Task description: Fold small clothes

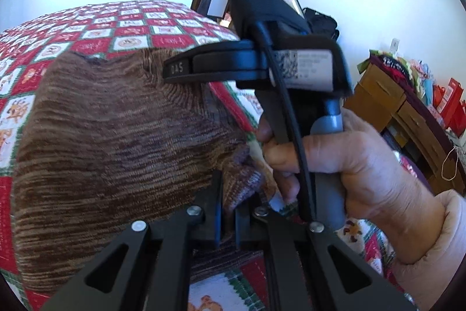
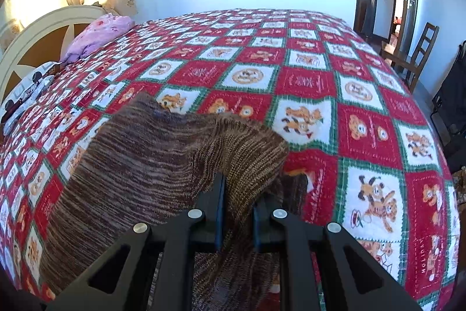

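Brown knit garment lies on the red/green/white quilt, near edge lifted off it. Left gripper pinched tight on a bunched corner of the knit. Right gripper clamped on a fold of the same edge, jaws nearly closed w/ fabric between. Right hand just beside left gripper. Pink pillow at headboard, wooden chair by doorway, both well apart. Boxes stacked at wall.

Bedspread open ahead and right; right tool crowds left tool's front.
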`<state>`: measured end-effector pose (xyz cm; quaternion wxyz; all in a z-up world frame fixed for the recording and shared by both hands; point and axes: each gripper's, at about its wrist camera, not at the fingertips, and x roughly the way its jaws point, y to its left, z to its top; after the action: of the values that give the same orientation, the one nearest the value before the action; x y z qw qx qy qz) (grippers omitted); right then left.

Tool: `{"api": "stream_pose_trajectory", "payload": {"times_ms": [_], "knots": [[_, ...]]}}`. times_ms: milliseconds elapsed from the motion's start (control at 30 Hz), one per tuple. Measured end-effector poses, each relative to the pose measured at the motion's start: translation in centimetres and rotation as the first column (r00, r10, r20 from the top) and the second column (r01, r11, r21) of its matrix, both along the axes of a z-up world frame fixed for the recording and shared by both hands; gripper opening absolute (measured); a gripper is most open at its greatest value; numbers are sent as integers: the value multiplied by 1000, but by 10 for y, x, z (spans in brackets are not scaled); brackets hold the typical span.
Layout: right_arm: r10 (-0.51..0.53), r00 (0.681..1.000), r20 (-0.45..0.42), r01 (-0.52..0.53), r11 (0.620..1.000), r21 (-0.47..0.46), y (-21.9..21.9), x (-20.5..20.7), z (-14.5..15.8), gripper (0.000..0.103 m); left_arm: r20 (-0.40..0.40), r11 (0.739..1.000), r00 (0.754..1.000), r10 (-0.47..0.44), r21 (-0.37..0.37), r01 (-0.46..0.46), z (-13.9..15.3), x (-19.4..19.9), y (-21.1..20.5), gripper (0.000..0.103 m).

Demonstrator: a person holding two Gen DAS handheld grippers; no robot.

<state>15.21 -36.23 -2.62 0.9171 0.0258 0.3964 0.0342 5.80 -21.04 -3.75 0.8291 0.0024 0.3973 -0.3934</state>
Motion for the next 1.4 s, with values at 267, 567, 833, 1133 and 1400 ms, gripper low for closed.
{"api": "stream_pose_trajectory", "payload": {"times_ms": [267, 567, 833, 1133, 1400], "knots": [[-35, 999, -32, 41, 975, 220, -26, -3, -16, 23, 6, 1000, 1000, 8, -2, -8, -2, -7, 5, 7], [-110, 992, -62, 126, 897, 423, -56, 20, -9, 57, 6, 1000, 1000, -11, -2, 11, -1, -7, 4, 7], [-101, 995, 22, 87, 934, 346, -37, 21, 0, 17, 45, 994, 997, -55, -87, 59, 11, -11, 13, 7], [-121, 992, 23, 113, 969, 220, -49, -1, 3, 16, 49, 991, 990, -130, -31, 131, 5, -26, -3, 7], [-186, 982, 12, 179, 961, 210, -58, -10, -7, 20, 15, 994, 994, -111, 2, 111, 9, -29, 2, 11]]}}
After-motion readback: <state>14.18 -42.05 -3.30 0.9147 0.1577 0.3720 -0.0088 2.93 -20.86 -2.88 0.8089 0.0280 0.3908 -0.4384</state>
